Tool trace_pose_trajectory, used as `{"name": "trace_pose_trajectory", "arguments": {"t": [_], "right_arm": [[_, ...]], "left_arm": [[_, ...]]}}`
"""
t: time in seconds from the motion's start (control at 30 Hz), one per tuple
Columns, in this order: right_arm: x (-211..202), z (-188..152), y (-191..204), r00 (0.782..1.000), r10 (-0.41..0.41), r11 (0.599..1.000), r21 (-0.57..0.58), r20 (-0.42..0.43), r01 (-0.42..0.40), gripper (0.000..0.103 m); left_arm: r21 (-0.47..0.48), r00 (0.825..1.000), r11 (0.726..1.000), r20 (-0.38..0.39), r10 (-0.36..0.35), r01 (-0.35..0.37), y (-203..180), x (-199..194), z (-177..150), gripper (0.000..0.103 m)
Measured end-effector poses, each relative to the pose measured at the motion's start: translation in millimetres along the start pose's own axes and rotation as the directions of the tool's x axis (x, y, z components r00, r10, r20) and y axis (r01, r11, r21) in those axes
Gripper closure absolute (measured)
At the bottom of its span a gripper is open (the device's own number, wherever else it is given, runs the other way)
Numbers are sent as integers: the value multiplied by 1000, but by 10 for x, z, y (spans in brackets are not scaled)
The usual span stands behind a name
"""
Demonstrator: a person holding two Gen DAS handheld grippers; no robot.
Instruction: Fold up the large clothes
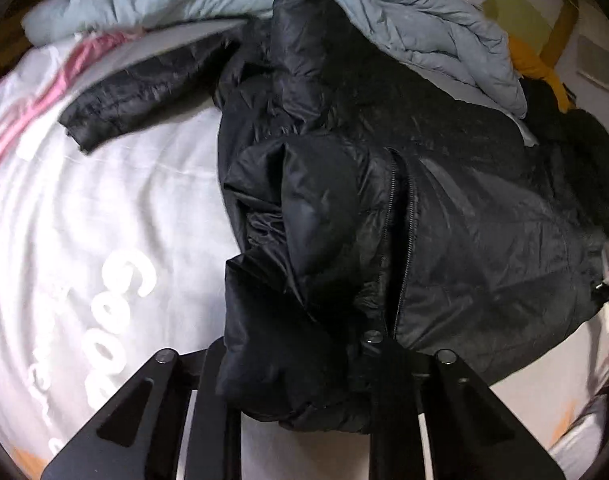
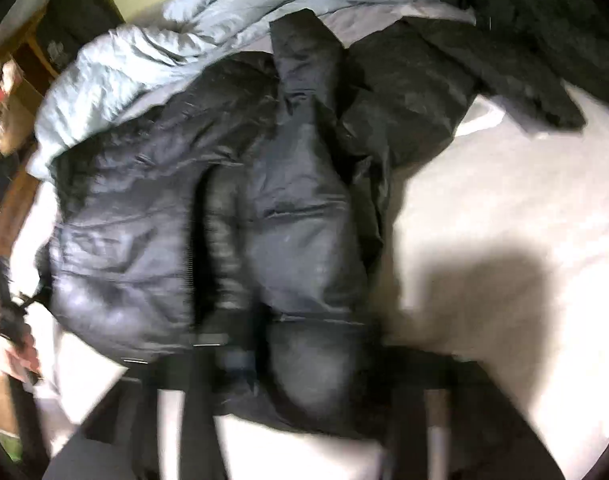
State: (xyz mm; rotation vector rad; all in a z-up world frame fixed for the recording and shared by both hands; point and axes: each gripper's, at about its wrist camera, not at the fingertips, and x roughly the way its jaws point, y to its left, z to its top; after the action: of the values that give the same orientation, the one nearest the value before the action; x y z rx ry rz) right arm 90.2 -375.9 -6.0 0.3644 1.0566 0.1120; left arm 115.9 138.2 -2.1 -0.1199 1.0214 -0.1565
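Observation:
A large black puffer jacket [image 1: 384,184] lies front-up on a white bed sheet [image 1: 104,208], its zipper [image 1: 400,240] running down the middle and one sleeve [image 1: 144,92] stretched to the upper left. My left gripper [image 1: 300,384] is shut on the jacket's hem, with bunched fabric between the jaws. The right wrist view is blurred by motion. It shows the same jacket [image 2: 232,208] with its hem bunched between the jaws of my right gripper [image 2: 304,396], which is shut on it.
A pale blue duvet [image 1: 404,20] is heaped behind the jacket and also shows in the right wrist view [image 2: 184,32]. A pink-striped cloth [image 1: 44,92] lies at the left. A yellow garment [image 1: 540,68] and dark clothes [image 2: 536,40] lie at the bed's edge.

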Motion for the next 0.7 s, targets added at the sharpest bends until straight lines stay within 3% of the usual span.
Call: {"name": "trace_pose_trajectory", "arguments": {"t": [0.07,0.27,0.4,0.47,0.57,0.63,0.7], "right_arm": [[-157,-67,-24,999,33,999,39,24,-34,88],[-398,-489,35,999,-44,999,23,32,43,89],[-414,-645,-10,998,-49,997,54,39,47,84],[-507,-593,-15,995,-58,997,47,83,55,81],[-721,-575,53,973,-125,992,0,193,127,75],[-839,-528,95,948,-179,982,-8,261,188,75],[-932,-505,48,937,-192,980,13,291,196,74]], "left_arm": [[-7,1000,1000,15,3,-2,-32,-118,-145,85],[-1,998,1000,53,15,-15,-105,-367,-632,81],[49,987,996,141,73,-81,-187,-465,-615,75],[77,971,990,218,101,-121,-268,-584,-612,75],[113,941,983,323,101,-144,-359,-775,-635,67],[128,919,980,384,92,-152,-379,-879,-633,54],[140,891,978,447,79,-157,-432,-994,-599,43]]}}
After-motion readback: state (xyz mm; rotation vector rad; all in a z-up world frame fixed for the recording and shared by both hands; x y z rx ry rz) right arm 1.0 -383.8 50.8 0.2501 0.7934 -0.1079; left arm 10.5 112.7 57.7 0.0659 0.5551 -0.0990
